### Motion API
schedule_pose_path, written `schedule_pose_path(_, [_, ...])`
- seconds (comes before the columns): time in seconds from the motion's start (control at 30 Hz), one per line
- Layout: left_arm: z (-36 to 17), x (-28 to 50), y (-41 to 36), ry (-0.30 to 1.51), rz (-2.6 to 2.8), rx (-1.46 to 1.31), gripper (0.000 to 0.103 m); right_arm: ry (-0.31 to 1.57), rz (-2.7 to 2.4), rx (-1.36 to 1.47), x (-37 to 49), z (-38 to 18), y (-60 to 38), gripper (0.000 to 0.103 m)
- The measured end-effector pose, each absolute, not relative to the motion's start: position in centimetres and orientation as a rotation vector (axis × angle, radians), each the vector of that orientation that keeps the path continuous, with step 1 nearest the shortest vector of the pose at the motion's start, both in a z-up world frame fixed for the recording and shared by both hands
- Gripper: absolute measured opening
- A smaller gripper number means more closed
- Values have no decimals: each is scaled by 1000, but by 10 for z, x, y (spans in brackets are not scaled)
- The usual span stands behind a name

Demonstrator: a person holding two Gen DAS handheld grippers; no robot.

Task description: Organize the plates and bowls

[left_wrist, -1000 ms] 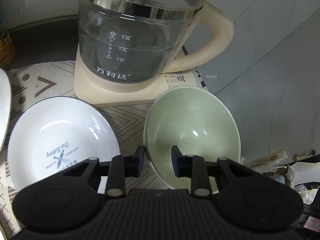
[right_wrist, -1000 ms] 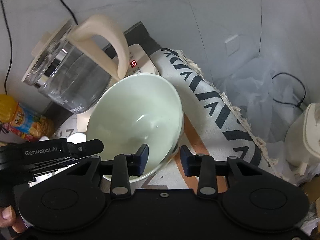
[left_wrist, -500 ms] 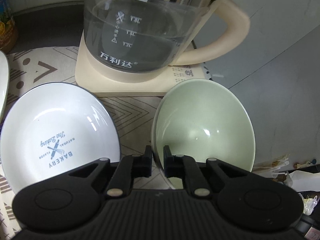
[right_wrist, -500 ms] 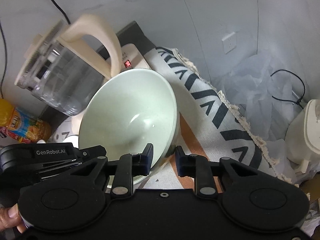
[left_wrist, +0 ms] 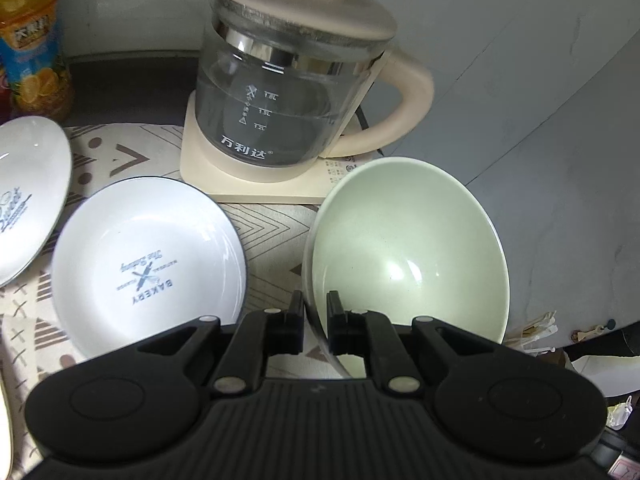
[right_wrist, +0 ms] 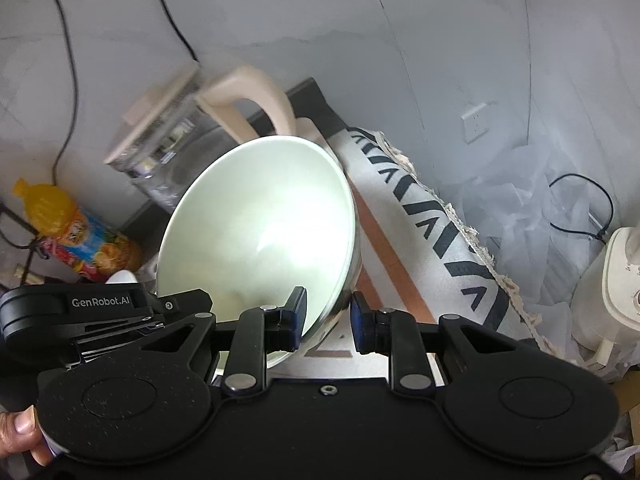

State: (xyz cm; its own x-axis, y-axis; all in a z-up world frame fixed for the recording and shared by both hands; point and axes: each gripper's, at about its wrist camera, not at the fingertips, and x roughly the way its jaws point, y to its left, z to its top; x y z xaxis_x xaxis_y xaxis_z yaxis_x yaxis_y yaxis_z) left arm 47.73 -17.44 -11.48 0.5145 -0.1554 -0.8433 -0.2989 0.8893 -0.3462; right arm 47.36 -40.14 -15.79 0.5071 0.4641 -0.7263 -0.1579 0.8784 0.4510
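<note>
A pale green bowl (left_wrist: 408,264) hangs tilted above the patterned cloth (left_wrist: 272,224), held by its rim from two sides. My left gripper (left_wrist: 315,320) is shut on the near left rim, one pad inside and one outside. In the right wrist view the same bowl (right_wrist: 260,232) has its rim pinched between the pads of my right gripper (right_wrist: 328,316); the left gripper's body (right_wrist: 100,304) shows at its left. A white plate printed BAKERY (left_wrist: 148,256) lies on the cloth left of the bowl, with a second white plate (left_wrist: 28,196) beyond it.
A glass kettle (left_wrist: 288,92) on a cream base stands just behind the bowl and plates. A juice bottle (left_wrist: 32,48) is at the back left. The cloth's fringed edge (right_wrist: 460,220), crumpled plastic (right_wrist: 520,184) and a white appliance (right_wrist: 612,292) are on the right.
Both grippers closed on the green bowl's rim and then rose with it. The bowl has left the cloth, and the kettle and plates now sit farther off in view.
</note>
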Motion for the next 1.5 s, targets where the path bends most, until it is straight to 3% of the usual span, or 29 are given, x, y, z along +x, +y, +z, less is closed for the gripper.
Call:
schedule_pose_path(0.7, [-68, 398, -166, 962, 176, -525, 9, 901, 515, 300, 412, -121, -399, 23])
schedule_pose_path(1.5, [-76, 327, -118, 1005, 141, -574, 11, 918, 511, 277, 352, -120, -356, 23])
